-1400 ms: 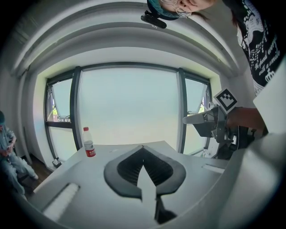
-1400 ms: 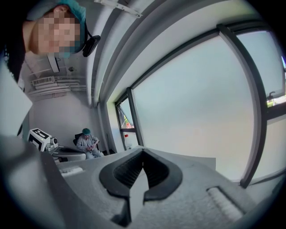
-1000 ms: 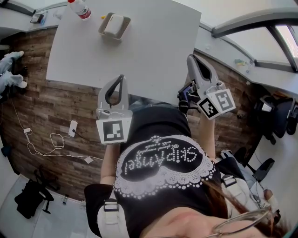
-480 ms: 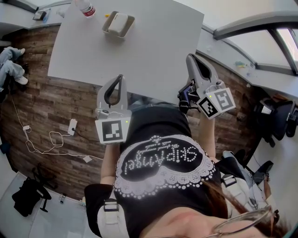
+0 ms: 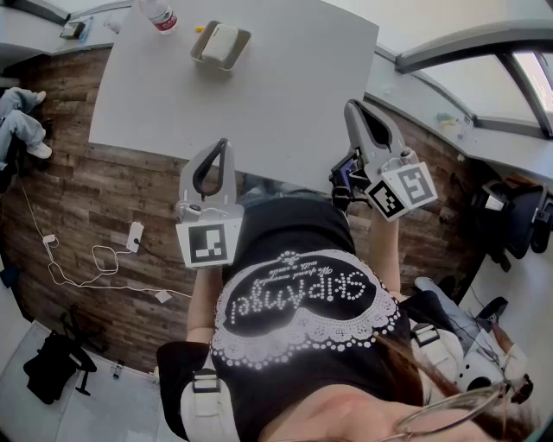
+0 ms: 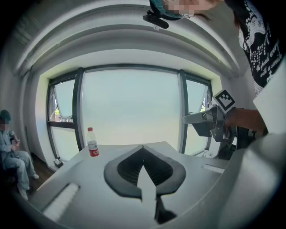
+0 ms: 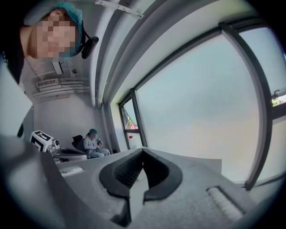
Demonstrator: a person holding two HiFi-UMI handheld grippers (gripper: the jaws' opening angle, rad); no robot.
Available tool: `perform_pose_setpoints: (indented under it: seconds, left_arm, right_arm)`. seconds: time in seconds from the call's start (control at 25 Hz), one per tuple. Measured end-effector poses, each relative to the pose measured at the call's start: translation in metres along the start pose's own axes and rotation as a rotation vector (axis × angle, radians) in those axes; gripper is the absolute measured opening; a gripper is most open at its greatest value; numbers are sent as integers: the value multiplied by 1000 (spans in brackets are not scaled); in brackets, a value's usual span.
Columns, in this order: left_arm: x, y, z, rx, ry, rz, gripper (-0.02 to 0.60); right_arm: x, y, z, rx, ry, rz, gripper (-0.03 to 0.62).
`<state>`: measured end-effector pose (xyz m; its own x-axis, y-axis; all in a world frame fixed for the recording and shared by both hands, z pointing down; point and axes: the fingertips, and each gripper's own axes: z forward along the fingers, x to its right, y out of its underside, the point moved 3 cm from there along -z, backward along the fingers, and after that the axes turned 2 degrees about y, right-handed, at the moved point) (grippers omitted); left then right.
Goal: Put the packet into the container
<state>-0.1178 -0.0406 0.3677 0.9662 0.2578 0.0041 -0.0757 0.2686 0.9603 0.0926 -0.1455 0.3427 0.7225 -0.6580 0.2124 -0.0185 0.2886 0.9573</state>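
Observation:
A grey container stands near the far edge of the pale table, and a cream packet lies inside it. My left gripper is held at the table's near edge, shut, with nothing between its jaws. In the left gripper view its tips meet over the tabletop. My right gripper hovers at the near right edge, also shut and empty, with its tips touching. Both grippers are far from the container.
A water bottle with a red label stands left of the container, also in the left gripper view. A person in a green cap sits to the side. Cables and a power strip lie on the wooden floor.
The head view has shifted slightly, so the table and container sit a little further right in the picture. Both grippers stay where they were, shut.

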Motion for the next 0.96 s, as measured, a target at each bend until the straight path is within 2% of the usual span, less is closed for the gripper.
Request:
perform_pose_setpoints:
  seconds: [0.96]
  left_arm:
    - [-12, 1, 5, -1, 1, -13, 3]
  right_arm:
    - [-5, 1, 14, -26, -3, -25, 0]
